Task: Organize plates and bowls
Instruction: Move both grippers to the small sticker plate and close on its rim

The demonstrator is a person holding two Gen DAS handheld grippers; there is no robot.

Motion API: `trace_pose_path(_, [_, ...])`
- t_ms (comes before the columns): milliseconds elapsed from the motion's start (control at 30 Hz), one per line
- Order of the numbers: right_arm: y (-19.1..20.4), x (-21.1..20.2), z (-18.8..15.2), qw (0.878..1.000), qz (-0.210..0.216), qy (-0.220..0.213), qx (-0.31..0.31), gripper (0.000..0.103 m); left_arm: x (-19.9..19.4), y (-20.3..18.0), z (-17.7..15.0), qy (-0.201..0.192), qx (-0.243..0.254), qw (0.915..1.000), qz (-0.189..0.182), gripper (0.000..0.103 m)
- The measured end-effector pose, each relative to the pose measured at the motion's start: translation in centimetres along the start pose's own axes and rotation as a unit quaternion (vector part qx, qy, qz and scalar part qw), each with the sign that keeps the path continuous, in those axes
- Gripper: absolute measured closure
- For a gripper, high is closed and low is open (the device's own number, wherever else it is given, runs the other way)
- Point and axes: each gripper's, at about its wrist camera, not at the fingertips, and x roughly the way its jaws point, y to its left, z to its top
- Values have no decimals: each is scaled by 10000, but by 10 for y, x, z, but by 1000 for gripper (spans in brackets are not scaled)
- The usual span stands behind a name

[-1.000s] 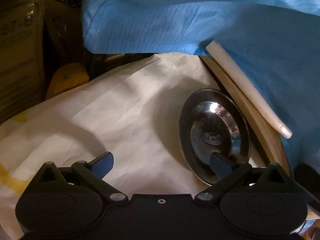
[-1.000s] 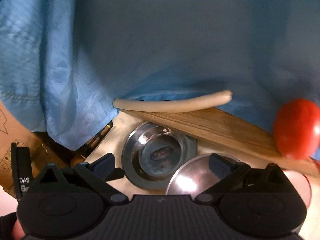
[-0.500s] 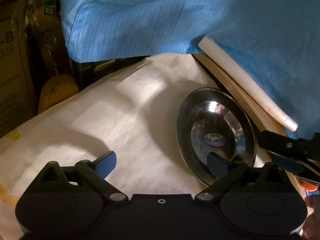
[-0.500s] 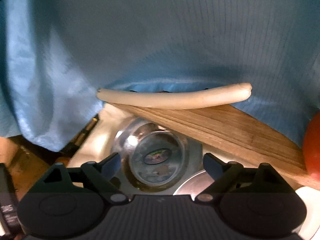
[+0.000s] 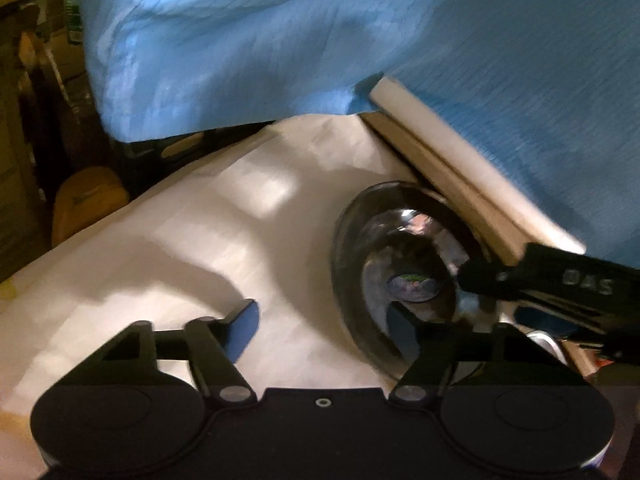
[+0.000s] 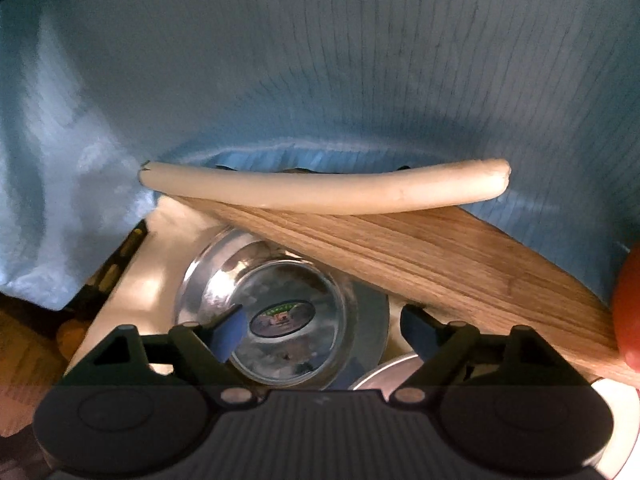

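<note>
Two tongs: both are in the pictures, one held in each hand.
Left tongs [image 5: 324, 324]: its jaws are partly open and have just been closing. One blue tip hangs over the white paper. The other tip is over the near rim of the shiny bowl. I cannot tell if that tip touches the rim. It has hold of nothing.
Right tongs [image 6: 322, 330]: its jaws are wide open and have just been closing a little. The shiny bowl is between the two tips. The left tip is over the inside of the bowl and the right tip is past its rim. The pads do not press on it.
Shiny bowl [image 6: 280, 312]: a round metal bowl, right way up, sitting on the white paper [image 5: 192, 240]. It has a small sticker in its bottom. It is just beside the wooden board.
Second metal dish [image 6: 384, 372]: only its edge shows, low down, next to the bowl.
Wooden board [image 6: 432, 256]: leans at a slant behind the bowl.
White tube [image 6: 320, 188]: lies along the top edge of the board.
Blue cloth [image 6: 320, 60]: hangs behind everything.
Red round thing [image 6: 628, 308]: sits at the right edge, touching the board.
</note>
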Motion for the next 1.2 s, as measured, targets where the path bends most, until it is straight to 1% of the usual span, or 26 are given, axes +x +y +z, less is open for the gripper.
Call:
trace_pose_path(33, [1, 1, 0, 10000, -42, -1, 20, 16, 1, 0, 0, -9, -7, 10000, -48, 43])
trace_pose_path(100, [3, 5, 0, 9999, -111, 13, 44, 17, 1, -1, 1, -25, -6, 10000, -85, 46])
trace_pose_path(133, [3, 6, 0, 9999, -125, 21, 64, 18, 2, -2, 1, -35, 5, 10000, -89, 50])
trace_pose_path(167, [3, 8, 1, 9999, -140, 30, 91, 20, 3, -1, 2, -31, 2, 10000, -92, 52])
trace_pose_path(233, [3, 10, 1, 9998, -173, 45, 121, 22, 3, 0, 3, -10, -39, 9999, -154, 58])
trace_pose_path(300, [3, 13, 0, 9997, -189, 53, 120, 24, 5, -1, 4, 0, -63, 9998, -184, 62])
trace_pose_path(400, [3, 14, 1, 9997, -185, 70, 114, 25, 7, 0, 5, 32, -90, 9997, -231, 66])
trace_pose_path(467, [5, 15, 1, 9997, -228, 80, 72, 24, 9, 0, 6, 65, -123, 9995, -286, 71])
trace_pose_path(533, [7, 17, 0, 9996, -259, 102, 12, 24, 11, 1, 6, 128, -136, 9993, -325, 82])
trace_pose_path(600, [10, 18, -1, 9995, -281, 110, -57, 31, 12, 2, 6, 161, -180, 9989, -398, 85])
trace_pose_path(633, [11, 18, -1, 9993, -332, 112, -96, 32, 12, 2, 6, 170, -180, 9988, -416, 88])
trace_pose_path(700, [13, 18, -2, 9991, -382, 118, -146, 37, 11, 2, 6, 178, -166, 9988, -418, 88])
trace_pose_path(800, [15, 18, -4, 9991, -343, 147, -200, 43, 9, 6, 6, 185, -215, 9989, -386, 88])
trace_pose_path(967, [22, 18, -8, 9991, -188, 220, -313, 47, 0, 15, 4, 204, -211, 9992, -255, 88])
trace_pose_path(1133, [38, 19, -18, 9983, -100, 273, -501, 50, -11, 27, -1, 216, -248, 9994, -117, 88])
trace_pose_path(1200, [42, 18, -21, 9980, -77, 297, -562, 56, -16, 32, -4, 214, -281, 9993, -77, 87])
